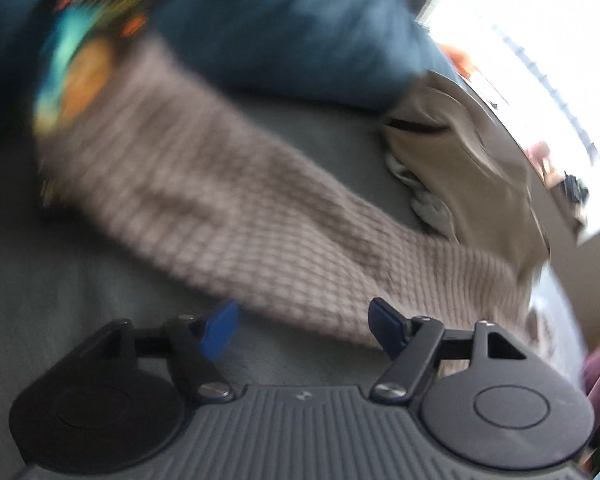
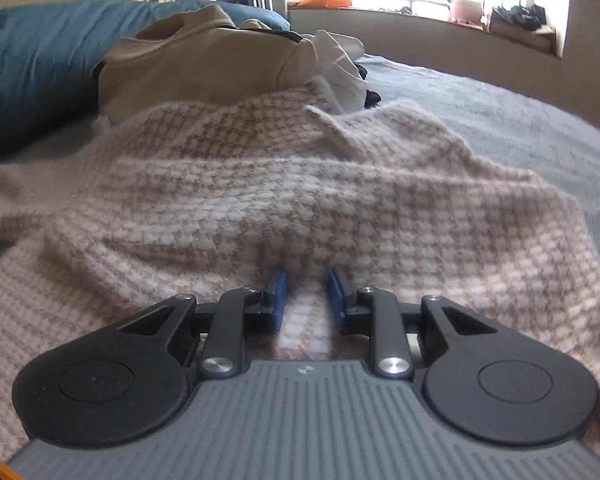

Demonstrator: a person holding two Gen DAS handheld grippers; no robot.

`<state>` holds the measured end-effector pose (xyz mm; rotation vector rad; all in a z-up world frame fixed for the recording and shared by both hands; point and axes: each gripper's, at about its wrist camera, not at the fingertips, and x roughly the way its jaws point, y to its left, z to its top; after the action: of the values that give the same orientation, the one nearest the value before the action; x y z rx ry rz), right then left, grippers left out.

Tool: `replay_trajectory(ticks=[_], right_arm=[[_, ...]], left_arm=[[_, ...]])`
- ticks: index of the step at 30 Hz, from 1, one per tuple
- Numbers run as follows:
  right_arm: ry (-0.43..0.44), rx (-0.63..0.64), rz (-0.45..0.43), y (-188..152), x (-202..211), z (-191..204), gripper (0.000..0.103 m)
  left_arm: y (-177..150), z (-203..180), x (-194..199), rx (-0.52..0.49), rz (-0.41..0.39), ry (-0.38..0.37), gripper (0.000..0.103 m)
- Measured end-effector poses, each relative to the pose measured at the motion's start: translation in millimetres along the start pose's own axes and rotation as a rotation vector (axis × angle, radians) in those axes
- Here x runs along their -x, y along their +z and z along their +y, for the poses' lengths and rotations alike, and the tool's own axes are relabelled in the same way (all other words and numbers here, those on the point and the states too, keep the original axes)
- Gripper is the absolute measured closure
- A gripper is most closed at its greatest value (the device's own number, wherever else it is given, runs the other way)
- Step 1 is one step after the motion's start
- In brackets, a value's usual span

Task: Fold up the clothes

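A pink-and-tan knitted sweater point(image 2: 300, 184) lies spread over the grey bed point(image 2: 520, 120). My right gripper point(image 2: 307, 284) is shut on a puckered fold of it at the near edge, with the knit pinched between the blue pads. In the blurred left wrist view a long strip of the same sweater point(image 1: 240, 200) runs diagonally across the bed point(image 1: 60, 280). My left gripper point(image 1: 303, 326) stands open just at the strip's near edge, and its pads point(image 1: 220, 330) press on nothing.
A heap of a tan garment point(image 2: 204, 64) and a white one point(image 2: 340, 64) lies behind the sweater. A blue duvet point(image 2: 40, 60) lines the far left. A cluttered window sill point(image 2: 500, 36) runs along the right. A blurred colourful object point(image 1: 80, 68) sits near the strip's far end.
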<state>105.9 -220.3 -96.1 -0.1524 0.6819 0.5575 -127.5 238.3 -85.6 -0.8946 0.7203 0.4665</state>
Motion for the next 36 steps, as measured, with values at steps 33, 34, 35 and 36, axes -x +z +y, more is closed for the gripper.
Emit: replay_trajectory(ticks=[33, 34, 35, 36], right_arm=[[0.238, -0.419, -0.086, -24.3, 10.4, -56.9, 0.079], [0.271, -0.469, -0.090, -27.9, 12.5, -65.0, 0.080], [0.302, -0.516, -0.092, -31.6, 14.8, -72.7, 0.080], [0.323, -0.559, -0.095, -35.9, 16.9, -79.7, 0.080]], left_arm=[[-112.5, -311.3, 42.1, -1.002, -0.320, -0.359, 0.085], [-136.8, -327.1, 32.8, -1.086, -0.248, -0.382, 0.075], [-161.5, -337.2, 20.3, -1.156, -0.175, -0.382, 0.060], [-183.7, -341.3, 7.5, -1.207, -0.108, -0.369, 0.053]])
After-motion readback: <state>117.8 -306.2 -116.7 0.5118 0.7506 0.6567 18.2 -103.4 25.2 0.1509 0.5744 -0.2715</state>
